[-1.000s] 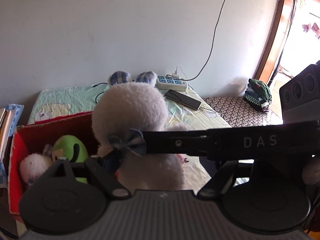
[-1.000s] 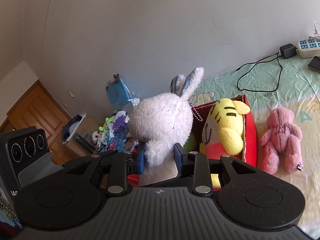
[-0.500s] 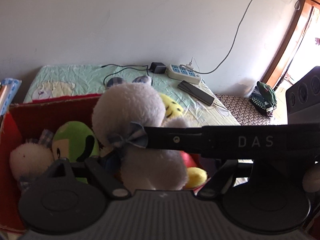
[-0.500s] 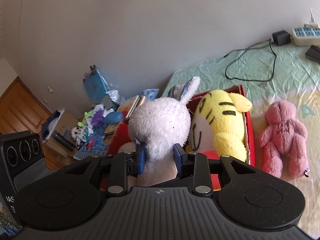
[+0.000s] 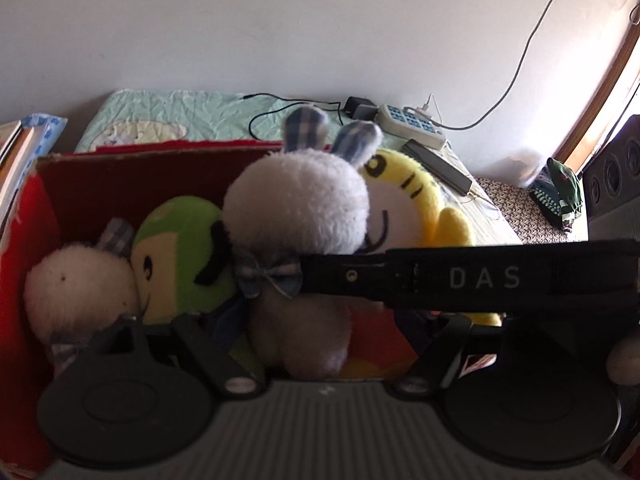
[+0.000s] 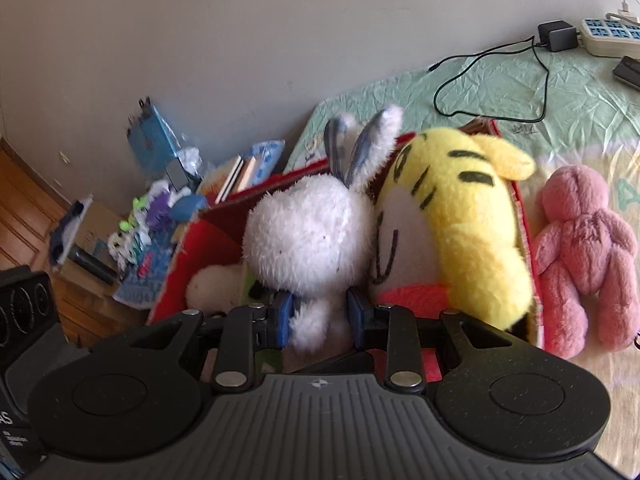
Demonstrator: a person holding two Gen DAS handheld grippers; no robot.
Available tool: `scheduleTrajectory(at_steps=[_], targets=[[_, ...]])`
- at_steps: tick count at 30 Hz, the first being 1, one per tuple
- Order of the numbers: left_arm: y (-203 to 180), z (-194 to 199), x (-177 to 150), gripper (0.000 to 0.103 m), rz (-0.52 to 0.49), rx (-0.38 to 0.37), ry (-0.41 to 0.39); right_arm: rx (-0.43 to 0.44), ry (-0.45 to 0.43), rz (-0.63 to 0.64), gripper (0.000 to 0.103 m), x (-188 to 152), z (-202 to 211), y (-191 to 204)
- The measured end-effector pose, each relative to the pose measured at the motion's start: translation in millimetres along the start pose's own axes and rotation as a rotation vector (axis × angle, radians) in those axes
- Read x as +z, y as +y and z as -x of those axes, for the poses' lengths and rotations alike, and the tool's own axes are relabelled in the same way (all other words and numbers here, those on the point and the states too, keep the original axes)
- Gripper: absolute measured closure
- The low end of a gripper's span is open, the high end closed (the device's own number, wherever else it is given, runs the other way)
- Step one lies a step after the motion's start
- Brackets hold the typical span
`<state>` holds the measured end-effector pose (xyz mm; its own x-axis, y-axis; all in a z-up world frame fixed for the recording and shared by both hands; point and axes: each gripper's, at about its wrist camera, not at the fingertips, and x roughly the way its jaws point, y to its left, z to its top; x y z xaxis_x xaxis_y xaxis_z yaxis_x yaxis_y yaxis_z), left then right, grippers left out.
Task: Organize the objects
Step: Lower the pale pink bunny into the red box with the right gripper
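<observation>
A white rabbit plush (image 6: 308,236) with checked ears and a bow tie hangs over the open red box (image 6: 216,240). My right gripper (image 6: 318,316) is shut on its body. In the left wrist view the rabbit (image 5: 296,200) fills the middle, with the right gripper's black bar reaching it from the right. My left gripper (image 5: 320,324) is open, its fingers spread wide either side of the rabbit's lower body. Inside the box (image 5: 24,240) lie a yellow tiger plush (image 6: 472,200), a green plush (image 5: 180,248) and a small white plush (image 5: 76,284). A pink bear (image 6: 588,248) lies on the bed, right of the box.
A power strip (image 5: 412,126), a phone (image 5: 440,168) and a black cable (image 6: 492,80) lie on the green bedsheet behind the box. Books (image 6: 236,176) and floor clutter (image 6: 136,232) sit to the box's left. A green cap (image 5: 560,196) rests far right.
Both grippers moved forward and down over the box. The rabbit, still held, has come down between the green plush and the yellow tiger.
</observation>
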<state>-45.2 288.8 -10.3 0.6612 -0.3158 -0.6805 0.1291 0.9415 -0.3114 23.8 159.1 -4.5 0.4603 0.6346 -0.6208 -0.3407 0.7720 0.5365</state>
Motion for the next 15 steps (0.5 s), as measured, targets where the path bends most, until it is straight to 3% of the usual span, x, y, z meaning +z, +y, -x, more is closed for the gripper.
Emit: scheduleTrajectory(at_steps=[7,15], targets=[[0,-2,-7,0.027,0.010,-0.034,0.015,-0.010,0.009,0.022,0.069,-1,5,1],[-14,-2,-13,0.020,-0.011,-0.060,0.021,-0.013,-0.131,-0.010,0.062,3,38,5]])
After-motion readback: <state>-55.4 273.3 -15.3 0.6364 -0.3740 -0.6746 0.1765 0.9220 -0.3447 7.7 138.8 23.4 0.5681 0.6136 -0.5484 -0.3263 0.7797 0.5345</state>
